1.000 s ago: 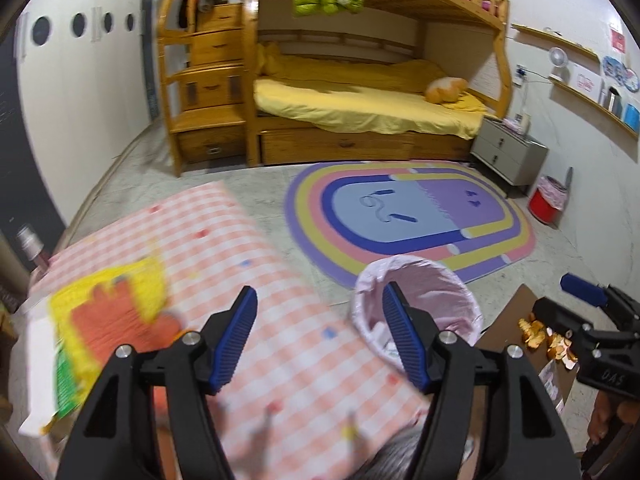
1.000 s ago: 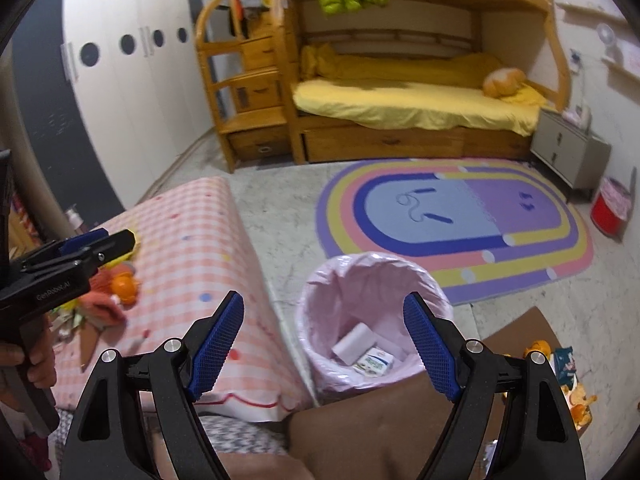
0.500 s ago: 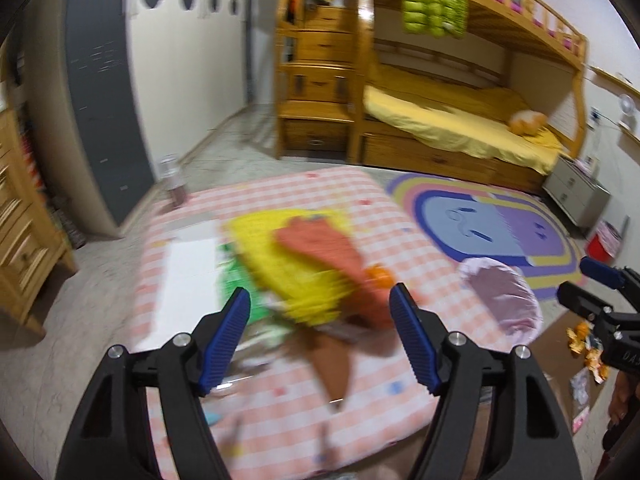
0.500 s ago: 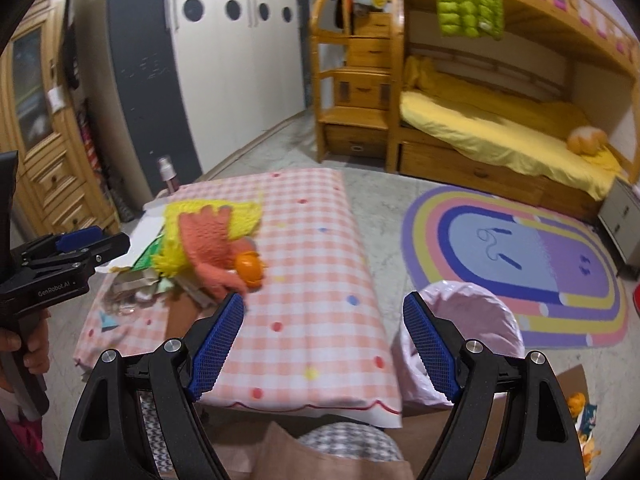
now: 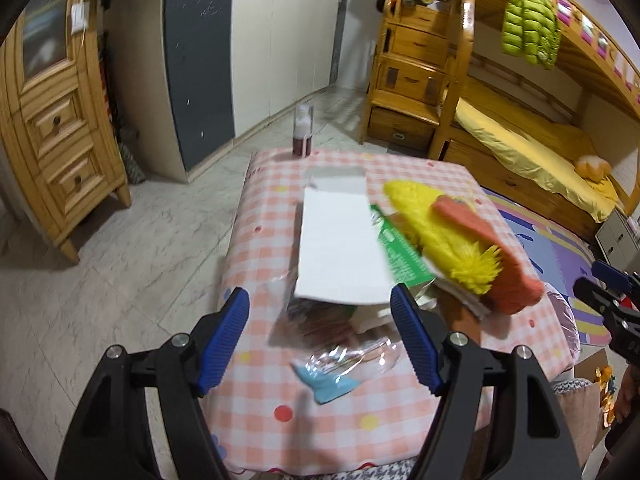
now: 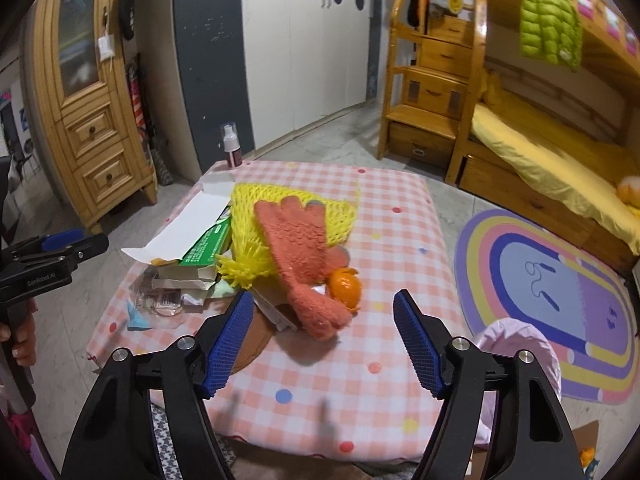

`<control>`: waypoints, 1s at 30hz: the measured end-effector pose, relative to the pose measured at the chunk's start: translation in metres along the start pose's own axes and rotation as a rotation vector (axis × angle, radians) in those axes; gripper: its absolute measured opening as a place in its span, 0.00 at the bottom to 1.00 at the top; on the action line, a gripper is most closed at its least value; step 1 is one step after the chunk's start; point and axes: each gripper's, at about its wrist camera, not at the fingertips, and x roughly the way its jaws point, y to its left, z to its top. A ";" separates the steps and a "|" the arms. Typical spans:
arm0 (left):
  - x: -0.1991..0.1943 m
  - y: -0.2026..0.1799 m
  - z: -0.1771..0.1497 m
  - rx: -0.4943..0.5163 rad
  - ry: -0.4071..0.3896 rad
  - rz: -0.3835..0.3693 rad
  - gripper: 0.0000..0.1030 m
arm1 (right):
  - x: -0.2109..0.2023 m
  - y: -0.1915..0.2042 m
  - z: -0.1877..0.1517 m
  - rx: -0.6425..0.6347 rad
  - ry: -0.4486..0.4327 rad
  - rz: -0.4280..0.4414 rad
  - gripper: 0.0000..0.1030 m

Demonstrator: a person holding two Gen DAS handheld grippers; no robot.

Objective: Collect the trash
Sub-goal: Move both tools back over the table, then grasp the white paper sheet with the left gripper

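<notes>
A pile of trash lies on the pink checked table (image 6: 360,368): an open white box (image 5: 340,240), a green carton (image 6: 208,242), yellow foam net (image 6: 296,208), an orange glove (image 6: 300,248), orange peel (image 6: 345,286), a clear wrapper (image 5: 344,356) and a blue scrap (image 5: 328,384). My left gripper (image 5: 320,320) hovers open above the wrapper and the box's near end. My right gripper (image 6: 324,320) hangs over the glove's cuff, its jaws closing with nothing pressed between them. The pink-lined bin (image 6: 516,344) stands by the table's right side.
A spray bottle (image 6: 231,146) stands on the table's far corner. A wooden cabinet (image 6: 92,120) is at the left, the bunk bed (image 6: 552,152) and a rainbow rug (image 6: 552,276) at the right. Cardboard with orange peels (image 5: 604,376) lies on the floor.
Both grippers have swung left, away from the bin and over the pile on the table. The right jaws stand a little narrower than before.
</notes>
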 end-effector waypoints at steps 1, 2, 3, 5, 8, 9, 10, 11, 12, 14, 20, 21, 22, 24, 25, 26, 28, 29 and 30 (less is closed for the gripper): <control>0.004 0.003 -0.003 -0.006 0.012 -0.003 0.69 | 0.005 0.002 0.000 -0.003 0.012 0.003 0.58; 0.008 0.004 -0.005 -0.008 0.019 -0.004 0.69 | 0.009 0.004 0.000 -0.002 0.019 0.008 0.57; 0.012 0.007 -0.008 -0.012 0.029 -0.007 0.69 | 0.012 0.004 0.000 -0.002 0.025 0.013 0.56; 0.018 0.008 -0.010 -0.022 0.042 -0.023 0.69 | 0.017 0.004 -0.001 -0.007 0.035 0.012 0.56; 0.028 0.010 -0.008 -0.051 0.065 -0.062 0.69 | 0.020 0.001 -0.001 -0.003 0.044 0.014 0.56; 0.030 0.009 -0.004 -0.060 0.064 -0.071 0.69 | 0.020 0.000 -0.002 -0.001 0.046 0.013 0.56; 0.032 0.008 0.001 -0.061 0.054 -0.072 0.69 | 0.021 -0.001 -0.002 0.000 0.048 0.011 0.56; 0.035 0.006 0.005 -0.053 0.044 -0.064 0.69 | 0.022 -0.002 -0.002 0.003 0.050 0.010 0.56; 0.040 0.005 0.010 -0.043 0.042 -0.049 0.69 | 0.023 -0.003 -0.002 0.007 0.052 0.010 0.56; 0.051 0.003 0.015 -0.033 0.056 -0.021 0.69 | 0.025 -0.004 -0.003 0.010 0.055 0.012 0.56; 0.071 0.005 0.008 -0.058 0.121 -0.052 0.69 | 0.028 -0.003 -0.006 0.005 0.068 0.017 0.56; 0.073 0.005 0.007 -0.063 0.130 -0.064 0.70 | 0.028 -0.003 -0.006 0.006 0.069 0.017 0.56; 0.075 0.005 0.005 -0.070 0.139 -0.073 0.71 | 0.028 -0.002 -0.006 0.006 0.070 0.020 0.56; 0.079 0.005 0.004 -0.082 0.149 -0.091 0.71 | 0.028 -0.003 -0.006 0.004 0.068 0.020 0.56; 0.080 0.005 0.004 -0.089 0.154 -0.096 0.71 | 0.028 -0.002 -0.007 0.003 0.068 0.021 0.56; 0.082 0.005 0.004 -0.097 0.158 -0.105 0.71 | 0.028 -0.002 -0.007 0.004 0.069 0.021 0.56; 0.085 0.006 0.003 -0.113 0.165 -0.124 0.71 | 0.027 -0.003 -0.008 0.006 0.069 0.022 0.56; 0.086 0.006 0.003 -0.116 0.167 -0.130 0.71 | 0.028 -0.003 -0.008 0.006 0.070 0.022 0.56; 0.086 0.006 0.003 -0.120 0.171 -0.131 0.71 | 0.027 -0.003 -0.008 0.008 0.070 0.022 0.56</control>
